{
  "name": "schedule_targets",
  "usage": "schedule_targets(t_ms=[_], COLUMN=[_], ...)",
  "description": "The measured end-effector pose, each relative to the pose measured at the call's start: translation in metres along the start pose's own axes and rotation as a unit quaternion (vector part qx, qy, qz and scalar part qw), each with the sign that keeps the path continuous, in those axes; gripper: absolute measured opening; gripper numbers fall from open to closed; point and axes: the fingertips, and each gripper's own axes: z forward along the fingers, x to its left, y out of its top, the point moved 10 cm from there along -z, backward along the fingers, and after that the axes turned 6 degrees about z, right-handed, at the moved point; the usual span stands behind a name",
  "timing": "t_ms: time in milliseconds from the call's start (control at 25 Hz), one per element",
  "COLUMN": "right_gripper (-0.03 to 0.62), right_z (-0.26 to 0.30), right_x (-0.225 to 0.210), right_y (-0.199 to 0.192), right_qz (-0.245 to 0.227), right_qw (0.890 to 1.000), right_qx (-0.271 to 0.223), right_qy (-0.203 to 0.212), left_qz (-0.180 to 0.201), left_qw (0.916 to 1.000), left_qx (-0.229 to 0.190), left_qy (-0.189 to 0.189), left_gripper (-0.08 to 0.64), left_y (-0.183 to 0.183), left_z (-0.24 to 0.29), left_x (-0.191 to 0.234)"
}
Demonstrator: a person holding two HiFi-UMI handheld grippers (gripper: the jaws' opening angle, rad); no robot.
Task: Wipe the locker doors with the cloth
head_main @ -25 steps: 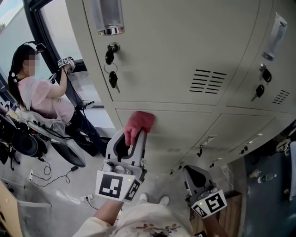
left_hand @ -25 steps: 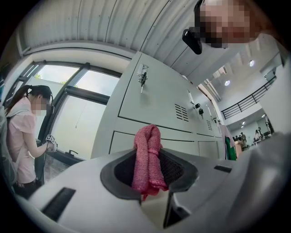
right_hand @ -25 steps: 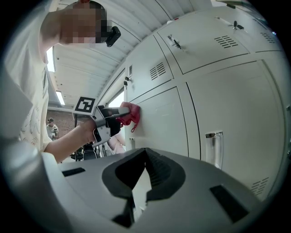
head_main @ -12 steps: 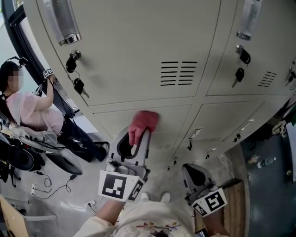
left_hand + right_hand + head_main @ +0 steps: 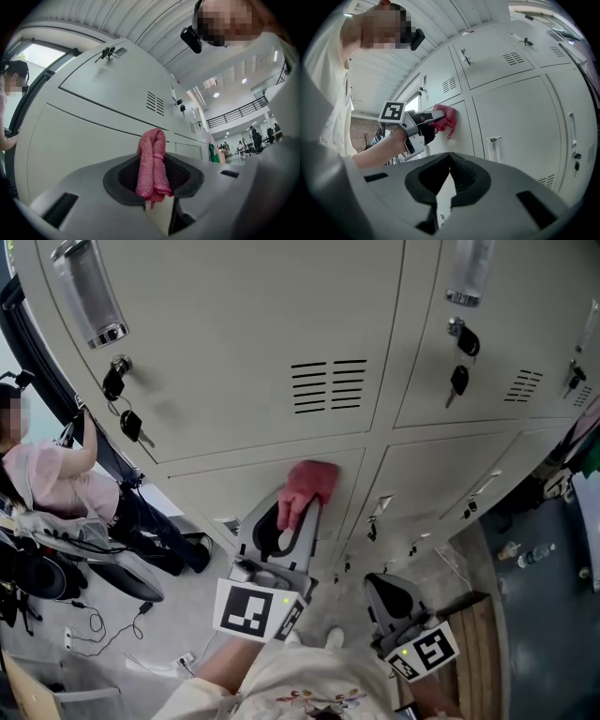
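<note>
In the head view, the left gripper (image 5: 300, 512) is seen just below centre, its jaws closed on a folded pink cloth (image 5: 311, 481) that projects from the tips toward 12 o'clock. The cloth is laid against the lower locker door (image 5: 220, 491), near that door's upper right corner and just under the seam with the vented upper door (image 5: 234, 343). A bunch of keys (image 5: 132, 426) hangs from a lock at 10 o'clock of the cloth. The right gripper (image 5: 382, 583) is held at 4 o'clock of the left gripper, well apart from the doors. A seated person (image 5: 56, 488) is visible at 9 o'clock. In the left gripper view, the cloth (image 5: 152, 164) is shown clamped upright between the two dark pads, its top standing clear of the jaws toward 12 o'clock, with the grey door face directly behind it. In the right gripper view, the jaws of the right gripper (image 5: 449, 174) are pressed together with nothing between them. At 11 o'clock of them the left gripper (image 5: 433, 123) is seen holding the cloth (image 5: 445, 116) on the door, and a door handle (image 5: 494, 149) stands at 2 o'clock.
</note>
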Motion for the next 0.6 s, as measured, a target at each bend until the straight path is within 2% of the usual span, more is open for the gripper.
schedule_targets(t_ms=[600], right_gripper=[0.006], right_z=[-0.012], right_x=[-0.002], right_y=[-0.001], right_qz=[0.001], right_qw=[1.0], right_qx=[0.0], right_qy=[-0.018], left_qz=[-0.003], left_qw=[0.9982], left_qx=[0.007], left_qy=[-0.059], left_gripper=[0.114], left_y=[-0.012], left_z=[0.03], left_x=[-0.029])
